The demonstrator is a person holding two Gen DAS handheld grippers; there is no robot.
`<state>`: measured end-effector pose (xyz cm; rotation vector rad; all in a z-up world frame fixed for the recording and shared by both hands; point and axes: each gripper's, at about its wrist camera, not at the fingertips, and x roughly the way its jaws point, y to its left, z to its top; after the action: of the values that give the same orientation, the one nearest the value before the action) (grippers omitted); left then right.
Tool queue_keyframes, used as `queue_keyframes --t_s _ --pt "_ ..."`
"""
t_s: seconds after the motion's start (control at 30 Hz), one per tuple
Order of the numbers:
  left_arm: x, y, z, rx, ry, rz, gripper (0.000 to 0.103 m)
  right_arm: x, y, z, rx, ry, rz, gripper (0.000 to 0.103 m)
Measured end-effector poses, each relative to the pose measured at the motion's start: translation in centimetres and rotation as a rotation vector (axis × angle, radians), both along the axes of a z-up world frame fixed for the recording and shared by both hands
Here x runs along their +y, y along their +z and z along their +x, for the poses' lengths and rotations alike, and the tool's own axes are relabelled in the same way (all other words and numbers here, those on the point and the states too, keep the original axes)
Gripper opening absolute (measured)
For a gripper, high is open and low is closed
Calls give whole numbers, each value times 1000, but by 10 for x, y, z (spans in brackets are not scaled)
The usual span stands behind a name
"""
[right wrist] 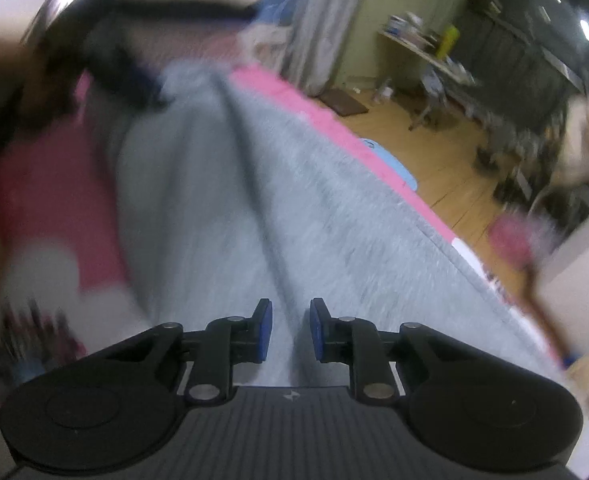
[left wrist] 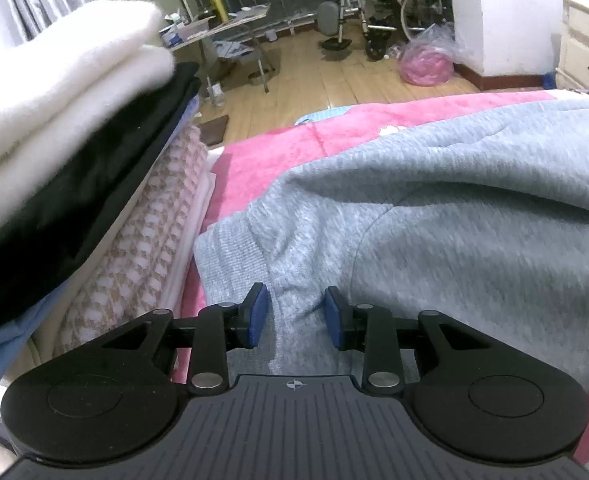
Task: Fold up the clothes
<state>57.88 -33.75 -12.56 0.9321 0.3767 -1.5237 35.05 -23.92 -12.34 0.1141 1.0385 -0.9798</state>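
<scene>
Grey sweatshirt point(left wrist: 434, 200) lay spread on pink blanket point(left wrist: 278, 140), right part cut off by frame edge. Right wrist view heavily motion-blurred; sweatshirt point(right wrist: 234, 208) ridge barely readable. Left gripper point(left wrist: 296, 316) angled down, narrow gap, fabric fold between pads, pinch unclear. Right gripper point(right wrist: 290, 330) above sweatshirt, narrow gap, nothing clamped. Folded stack point(left wrist: 74, 152) alongside, at left.

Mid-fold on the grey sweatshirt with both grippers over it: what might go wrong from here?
1. The left gripper straddles a ridge of the grey sweatshirt, jaws apart; closing may catch only a thin pinch that slips.
2. The stack of folded clothes rises right beside it; a sideways swing could topple the stack.
3. The right wrist view is blurred and the right gripper is empty over the cloth, so its grab may miss the edge.
</scene>
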Motion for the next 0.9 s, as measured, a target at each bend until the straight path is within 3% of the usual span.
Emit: queue_keyframes --t_s 0.1,0.17,0.33,0.43,0.6,0.73,0.9 --pt "0 -1 -1 -1 1 -2 31 8 -15 4 89 -5 -31 21" --pt "-1 -3 -1 -3 0 -5 31 -1 -19 -3 95 -53 -37 15" --pt "-4 -3 -2 -5 -7 -7 31 -35 -20 -24 88 -148 -94 12" --pt "-4 -3 -3 -10 -14 -8 31 -59 -20 -39 10 -224 -63 12" --pt "-3 -2 -3 -19 -20 -8 32 -75 -7 -67 -203 -351 29 13" --pt "-3 -1 -3 -15 -17 -3 32 -58 6 -67 -175 -286 -26 15" --pt "-3 0 -4 -12 -10 -2 32 -41 2 -44 -52 -140 -86 18"
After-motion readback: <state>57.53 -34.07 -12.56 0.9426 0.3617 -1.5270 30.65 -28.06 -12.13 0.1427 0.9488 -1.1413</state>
